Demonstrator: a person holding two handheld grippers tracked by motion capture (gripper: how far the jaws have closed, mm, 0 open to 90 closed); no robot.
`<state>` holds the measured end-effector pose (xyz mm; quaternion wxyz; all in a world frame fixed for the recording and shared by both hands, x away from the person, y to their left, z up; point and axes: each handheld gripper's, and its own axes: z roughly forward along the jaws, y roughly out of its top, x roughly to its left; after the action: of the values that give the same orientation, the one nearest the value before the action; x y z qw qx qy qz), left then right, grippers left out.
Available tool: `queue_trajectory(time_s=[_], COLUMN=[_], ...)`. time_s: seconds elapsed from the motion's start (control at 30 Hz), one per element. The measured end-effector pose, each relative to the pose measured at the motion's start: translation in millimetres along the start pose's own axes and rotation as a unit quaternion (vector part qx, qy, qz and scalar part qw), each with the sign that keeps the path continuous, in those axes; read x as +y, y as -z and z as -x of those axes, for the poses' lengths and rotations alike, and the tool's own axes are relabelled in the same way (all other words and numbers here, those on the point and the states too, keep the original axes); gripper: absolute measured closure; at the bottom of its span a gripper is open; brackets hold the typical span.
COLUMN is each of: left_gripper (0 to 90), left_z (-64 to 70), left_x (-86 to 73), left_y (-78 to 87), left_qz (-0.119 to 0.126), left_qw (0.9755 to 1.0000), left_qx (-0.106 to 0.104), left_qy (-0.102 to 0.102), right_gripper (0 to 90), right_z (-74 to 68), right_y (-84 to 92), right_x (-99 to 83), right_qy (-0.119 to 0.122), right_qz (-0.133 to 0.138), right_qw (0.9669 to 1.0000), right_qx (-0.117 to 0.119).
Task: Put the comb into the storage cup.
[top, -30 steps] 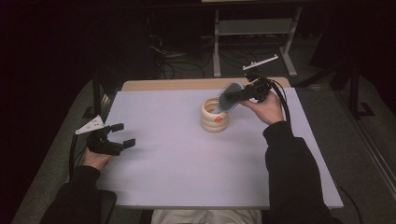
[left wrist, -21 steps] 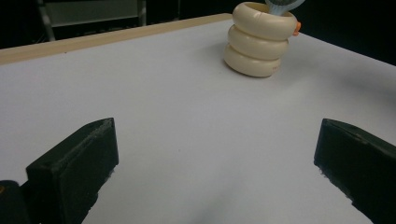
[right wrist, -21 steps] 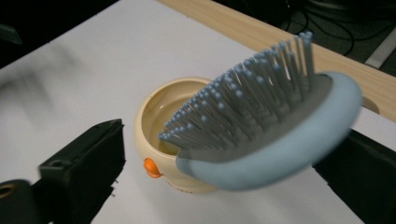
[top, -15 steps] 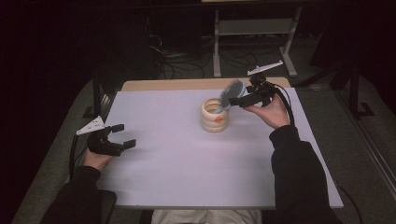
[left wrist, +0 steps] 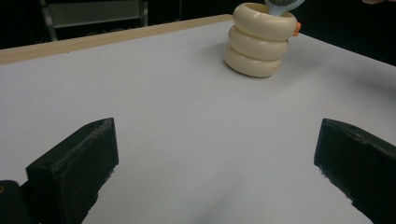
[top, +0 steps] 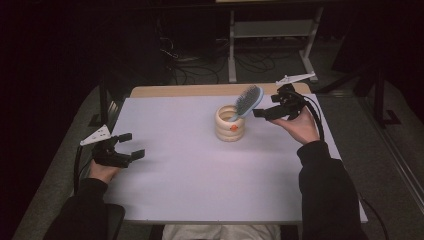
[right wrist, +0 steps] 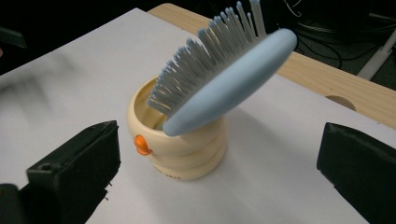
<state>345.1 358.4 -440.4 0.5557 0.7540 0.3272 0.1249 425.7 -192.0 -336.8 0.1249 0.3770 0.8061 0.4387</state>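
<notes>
- Cream ringed cup stands just past the centre of the white mat, an orange knob on its near side.
- Blue hairbrush stands handle-down in the cup, head leaning out toward 2 o'clock over the rim.
- Right gripper sits at 3 o'clock of the cup, jaws wide, nothing held.
- Left gripper rests at the mat's 9 o'clock edge, jaws wide, bare mat between it and the cup.
- Wooden table edge shows at 12 o'clock.

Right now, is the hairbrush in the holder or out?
In: the blue hairbrush leans tilted with its handle inside the cream ringed holder, head sticking out above the rim.
</notes>
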Motion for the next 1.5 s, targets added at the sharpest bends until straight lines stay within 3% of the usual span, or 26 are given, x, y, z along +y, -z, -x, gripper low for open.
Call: queue_trajectory(time_s=[0.93, 1.27, 1.5], left_gripper=[0.0, 0.0, 0.0], left_z=[0.8, 1.4, 2.8], left_x=[-0.2, 0.4, 1.6], left_y=[0.9, 2.1, 5.7], left_qz=[0.004, 0.006, 0.015], left_qw=[0.9999, 0.9999, 0.9997], left_qx=[0.010, 0.012, 0.017], left_qy=[-0.001, -0.003, 0.000], right_gripper=[0.0, 0.0, 0.0], right_z=[17.5, 12.0, -0.2], right_y=[32.2, 44.9, 51.8], right_x=[-50.5, -67.7, -77.6], right_qy=[-0.024, -0.022, -0.004], right_qz=[0.028, 0.034, 0.029], right_qw=[0.9993, 0.9990, 0.9993], right_qx=[-0.007, -0.020, -0.025])
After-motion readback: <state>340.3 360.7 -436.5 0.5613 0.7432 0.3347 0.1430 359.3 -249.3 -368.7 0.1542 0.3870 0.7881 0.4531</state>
